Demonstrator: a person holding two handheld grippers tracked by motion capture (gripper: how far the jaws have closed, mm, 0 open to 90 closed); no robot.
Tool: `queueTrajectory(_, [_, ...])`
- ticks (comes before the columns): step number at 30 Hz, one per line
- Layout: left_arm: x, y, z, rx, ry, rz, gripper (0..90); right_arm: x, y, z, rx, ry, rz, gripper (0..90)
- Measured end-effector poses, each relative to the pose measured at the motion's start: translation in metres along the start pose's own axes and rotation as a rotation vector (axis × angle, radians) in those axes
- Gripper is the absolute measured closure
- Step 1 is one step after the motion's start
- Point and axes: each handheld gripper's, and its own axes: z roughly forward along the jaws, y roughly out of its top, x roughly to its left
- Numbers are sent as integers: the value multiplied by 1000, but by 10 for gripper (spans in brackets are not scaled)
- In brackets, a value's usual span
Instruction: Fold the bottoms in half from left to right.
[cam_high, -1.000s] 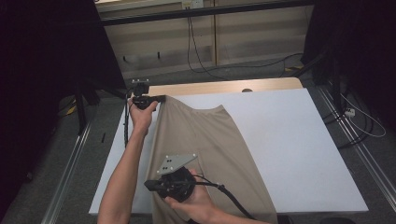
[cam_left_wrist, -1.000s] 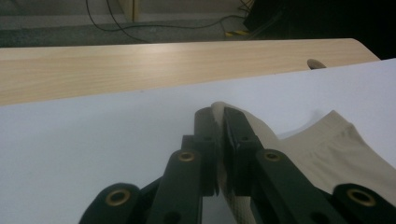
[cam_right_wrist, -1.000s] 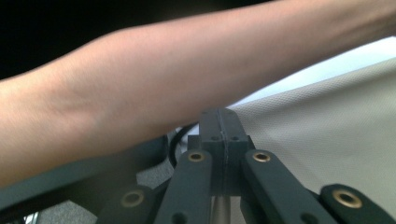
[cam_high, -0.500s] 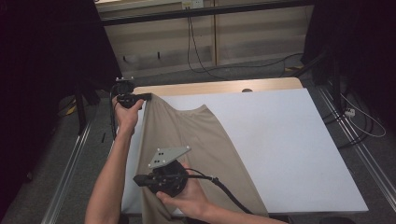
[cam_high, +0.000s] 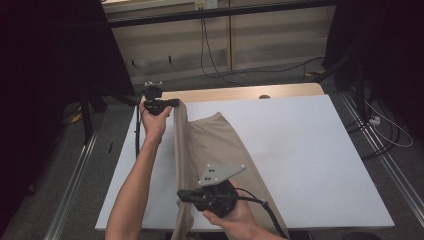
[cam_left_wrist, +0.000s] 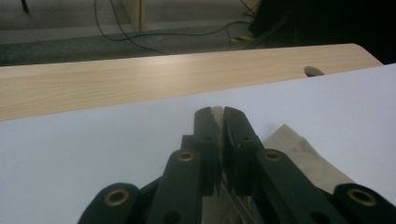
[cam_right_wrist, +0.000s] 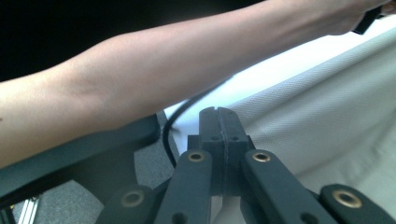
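A beige cloth (cam_high: 220, 145) lies lengthwise on the white table (cam_high: 310, 150), its left edge lifted into a taut ridge between my two grippers. At the table's far left, the left gripper (cam_high: 176, 102) is shut on the cloth's far corner. In the left gripper view a sliver of beige shows between the jaws of that gripper (cam_left_wrist: 217, 114), with more cloth (cam_left_wrist: 299, 149) to their right. Near the front edge, the right gripper (cam_high: 181, 195) is shut on the near end of the ridge. In the right gripper view its jaws (cam_right_wrist: 218, 114) meet against the cloth (cam_right_wrist: 317, 116).
A wooden strip (cam_high: 240, 93) runs along the table's far edge, with a round hole (cam_high: 264, 96) in it. Cables (cam_high: 210, 65) lie on the floor beyond. The left forearm (cam_right_wrist: 163, 79) crosses above the right gripper. The right half of the table is bare white.
Both grippers swung left with the cloth's edge, then came back right. The cloth, spread flat a second ago, now has its left edge raised and drawn over the rest.
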Motion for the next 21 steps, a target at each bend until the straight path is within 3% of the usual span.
queueTrajectory(4, [-14, -1, 12, 10, -16, 23, 844, -5, -8, -18, -12, -22, 13, 900])
queueTrajectory(12, [-32, -8, 38, 41, -28, 28, 844, -24, -29, -46, -32, -64, 66, 900])
queueTrajectory(17, [-41, -12, 51, 66, -14, 51, 843, -36, -47, -58, -19, -97, 99, 900])
queueTrajectory(21, [-45, -13, 58, 75, -19, 42, 843, -47, -62, -70, 0, -138, 138, 900])
